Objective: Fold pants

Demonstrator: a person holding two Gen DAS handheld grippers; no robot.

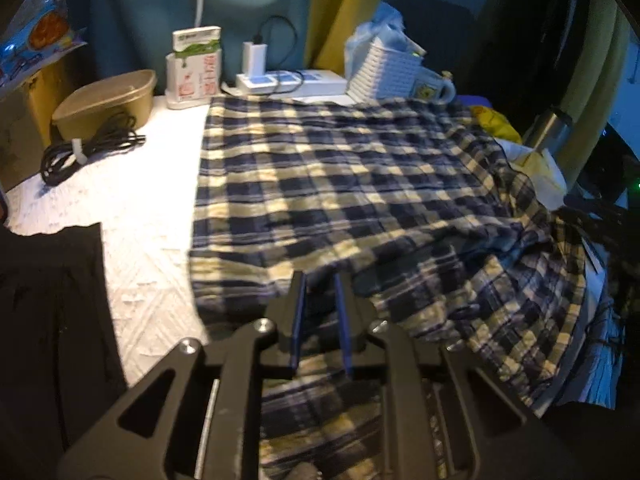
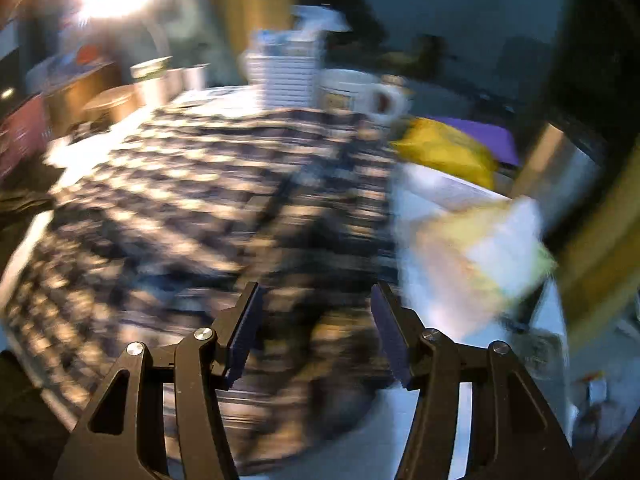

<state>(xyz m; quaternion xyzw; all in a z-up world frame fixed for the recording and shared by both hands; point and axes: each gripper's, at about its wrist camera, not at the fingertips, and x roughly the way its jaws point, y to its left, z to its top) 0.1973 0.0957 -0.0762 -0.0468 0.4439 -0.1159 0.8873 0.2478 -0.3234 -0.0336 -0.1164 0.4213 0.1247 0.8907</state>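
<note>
**Loose right side and a crowded bench edge**

The plaid pants (image 1: 340,184) lie spread across the white-covered bench (image 1: 152,216), flat and squared along the left edge but bunched and trailing off at the right. The left gripper (image 1: 320,280) hangs just over the near hem, its jaws parted by a narrow gap with nothing pinched between them. The right gripper (image 2: 316,292) is over the rumpled right part, jaws spread wide and empty; that view is smeared, so I can't say how close it sits to the cloth.

What worries me is the clutter. A mug (image 1: 434,86) and a white slatted basket (image 1: 384,72) touch the far edge of the fabric, and a yellow packet (image 1: 496,122) sits just beside it. Any pull on the cloth could drag or tip them. The bunched right side could also fold in crooked if grabbed as it lies.
</note>
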